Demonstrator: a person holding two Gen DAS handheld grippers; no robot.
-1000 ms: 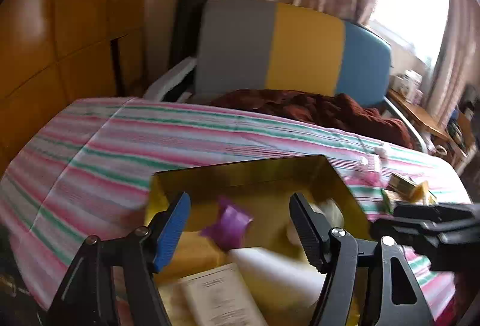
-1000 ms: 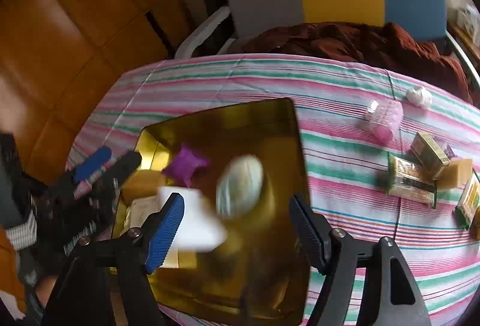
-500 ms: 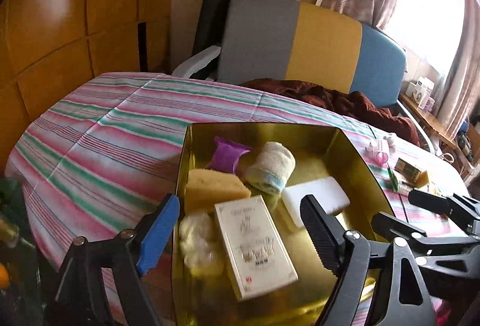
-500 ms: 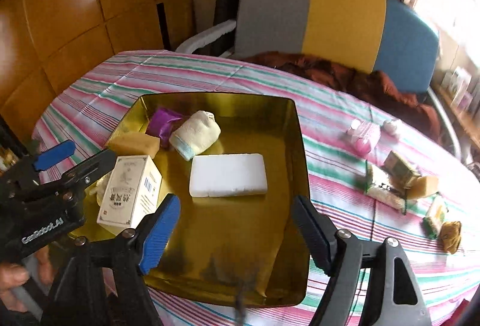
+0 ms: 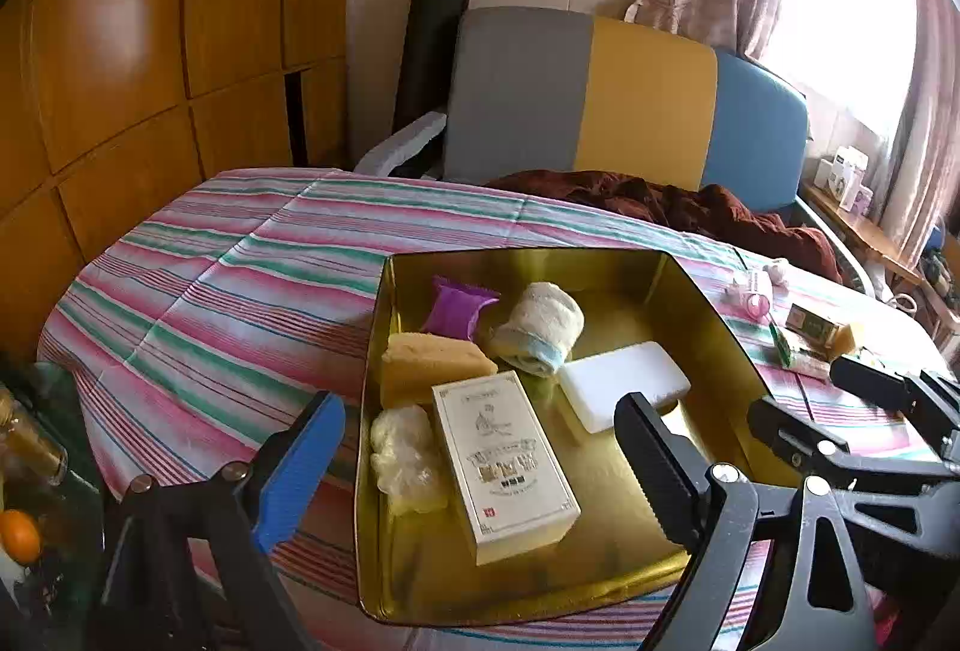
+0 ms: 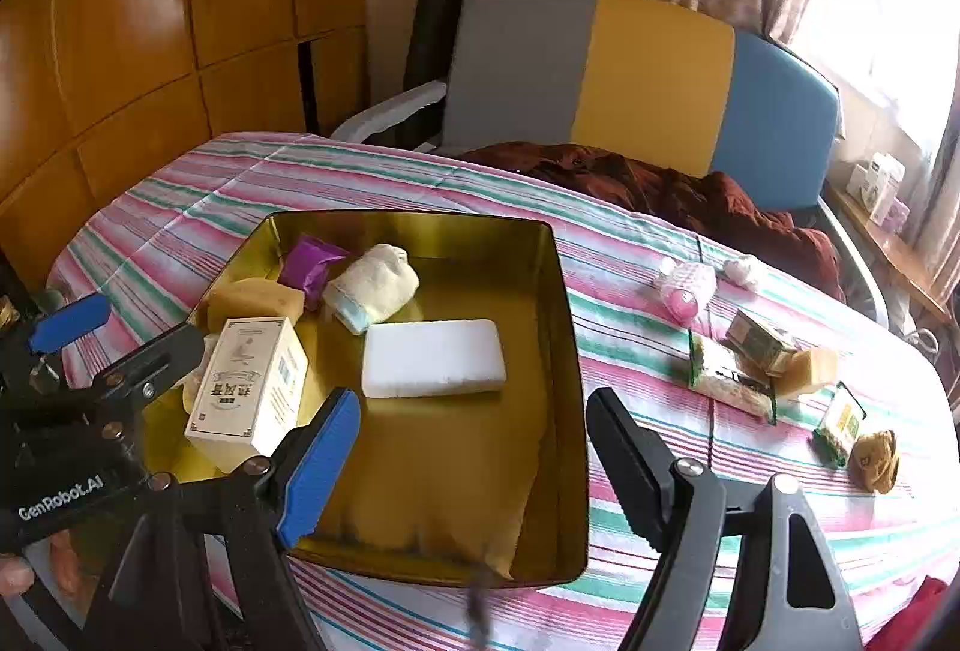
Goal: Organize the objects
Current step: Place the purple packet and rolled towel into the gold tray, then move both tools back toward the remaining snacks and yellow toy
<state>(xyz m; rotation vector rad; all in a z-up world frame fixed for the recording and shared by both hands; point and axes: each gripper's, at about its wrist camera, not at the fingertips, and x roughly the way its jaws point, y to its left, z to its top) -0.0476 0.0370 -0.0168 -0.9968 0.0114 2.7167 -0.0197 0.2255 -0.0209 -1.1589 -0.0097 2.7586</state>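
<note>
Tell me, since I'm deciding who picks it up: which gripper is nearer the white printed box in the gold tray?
Left. The left gripper is opening with the white printed box lying between its fingers, untouched. The right gripper hovers over the gold tray, beside the box.

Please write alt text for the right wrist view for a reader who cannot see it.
A gold tray on a striped tablecloth holds a white block, rolled towel, boxed item, sponge and purple packet. The right gripper hovers open and empty.

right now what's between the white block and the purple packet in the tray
A rolled towel lies between the white block and purple packet, clearest in the right wrist view.
</note>
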